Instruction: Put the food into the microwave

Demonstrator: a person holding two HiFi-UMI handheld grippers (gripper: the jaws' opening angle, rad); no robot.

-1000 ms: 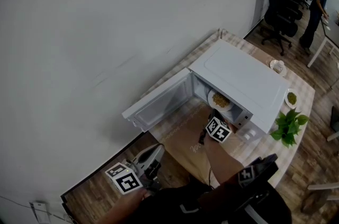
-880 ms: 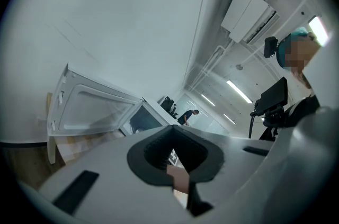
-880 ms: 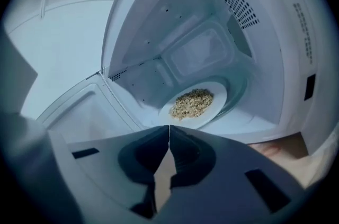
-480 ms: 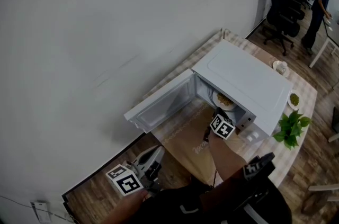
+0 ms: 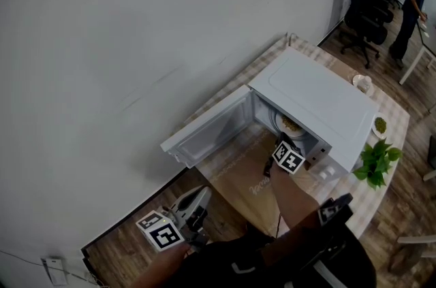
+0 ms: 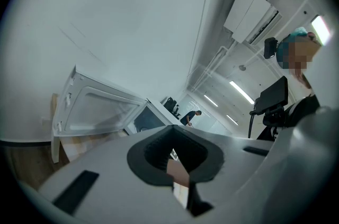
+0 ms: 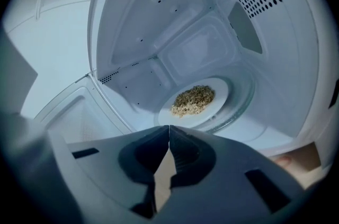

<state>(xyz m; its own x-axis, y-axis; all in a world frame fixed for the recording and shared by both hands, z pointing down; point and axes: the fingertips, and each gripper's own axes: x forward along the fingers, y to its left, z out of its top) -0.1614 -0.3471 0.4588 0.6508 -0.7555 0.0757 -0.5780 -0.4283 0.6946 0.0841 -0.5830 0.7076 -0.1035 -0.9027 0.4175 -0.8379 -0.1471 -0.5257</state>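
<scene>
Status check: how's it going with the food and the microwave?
Left gripper shut, empty, held aside. Right gripper shut, empty, at the microwave mouth. Plate of food inside. Door open, path clear.

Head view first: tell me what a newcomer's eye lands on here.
The white microwave stands out, its door swung wide to the left. Inside sits a plate of food, with the right gripper shut and empty at the opening in front of it. A green plant stands by the microwave's right corner.
</scene>
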